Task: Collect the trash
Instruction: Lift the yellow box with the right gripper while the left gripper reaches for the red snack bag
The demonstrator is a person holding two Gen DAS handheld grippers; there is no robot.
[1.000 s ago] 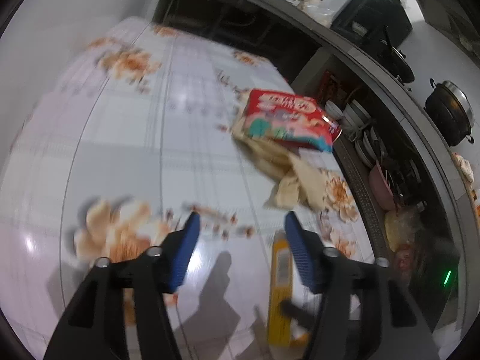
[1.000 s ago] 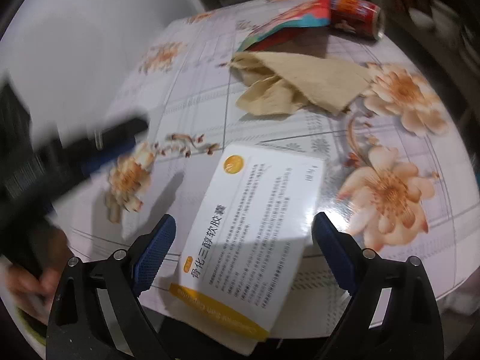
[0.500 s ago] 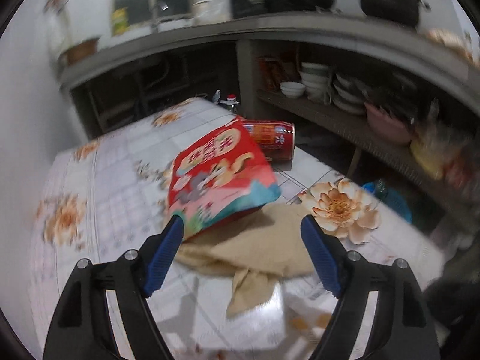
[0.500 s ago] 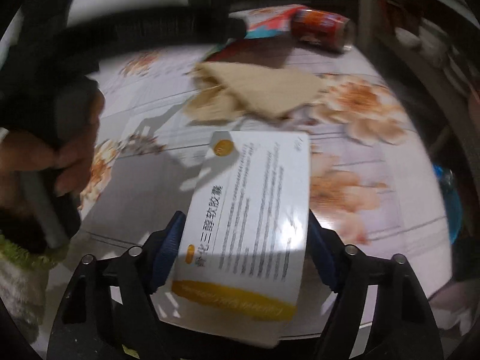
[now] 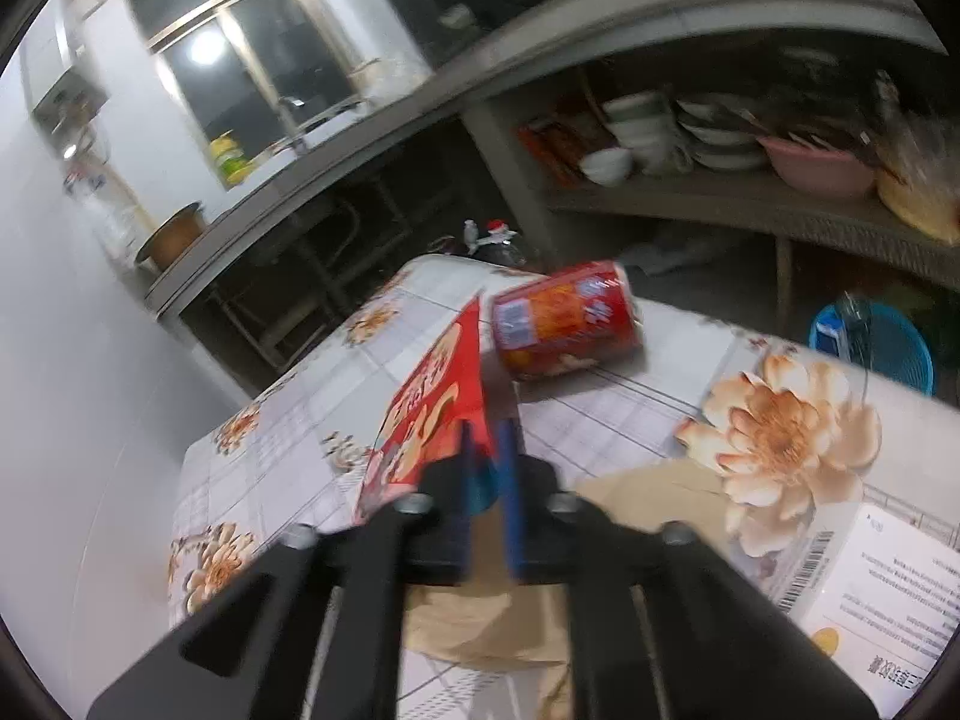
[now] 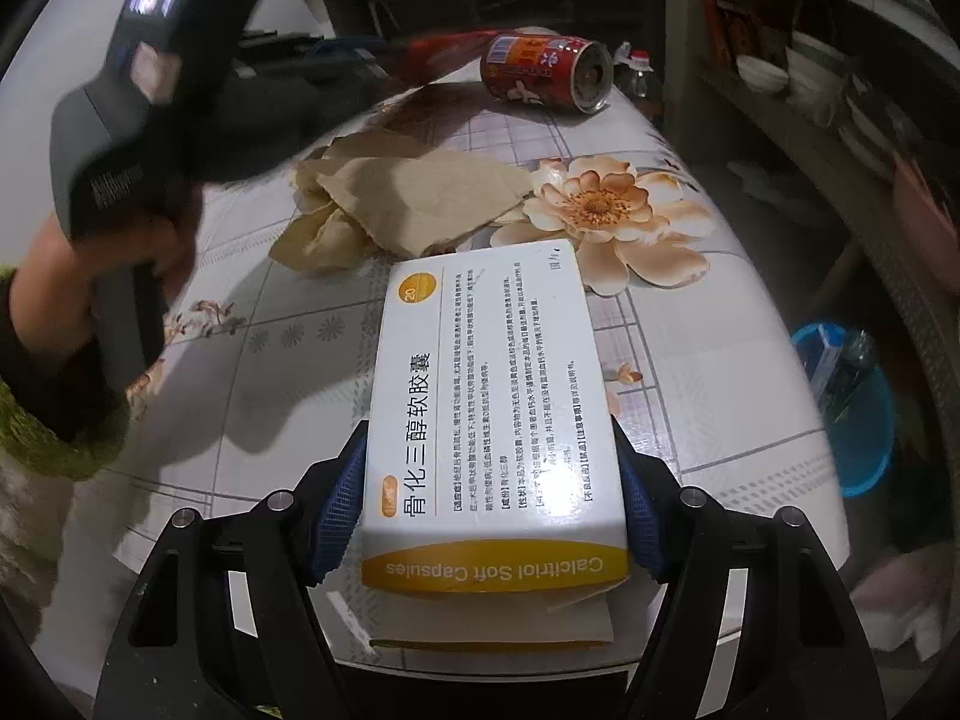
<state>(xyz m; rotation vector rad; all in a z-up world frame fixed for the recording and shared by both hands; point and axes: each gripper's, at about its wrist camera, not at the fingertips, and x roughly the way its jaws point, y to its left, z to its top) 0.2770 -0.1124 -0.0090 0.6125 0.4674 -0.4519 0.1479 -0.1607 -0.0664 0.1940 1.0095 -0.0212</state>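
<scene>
In the left wrist view the floral tablecloth of the table (image 5: 288, 420) fills the lower left; half a second ago the left gripper (image 5: 487, 474) stood wide open before the red snack bag (image 5: 429, 420), and now its blue pads are drawn nearly together at centre frame, pinching the bag's edge, so the bag stands tilted on its side rather than lying flat; right of the bag the red can (image 5: 564, 321) lies on its side, apart from the bag by a narrow gap, larger in frame than before; the tan paper napkin (image 5: 648, 498) lies below the can, partly under the gripper; at the far right edge a blue basket (image 5: 882, 348) stands beyond the table, and the white medicine box (image 5: 870, 588) shows in the lower right corner.

In the right wrist view the person's hand and the dark body of the other tool fill the upper left, blurred, where half a second ago they sat lower and nearer the left edge; the napkin (image 6: 414, 198) lies at upper centre with the can (image 6: 549, 72) beyond it near the top; the right gripper (image 6: 492, 510) is clamped on the medicine box (image 6: 486, 396), both blue pads pressed to its long sides as they were half a second ago, whereas a second ago they stood well clear of it; the box's far end lies just short of the napkin; the blue basket (image 6: 852, 408) sits at the right edge, below the table rim.
</scene>
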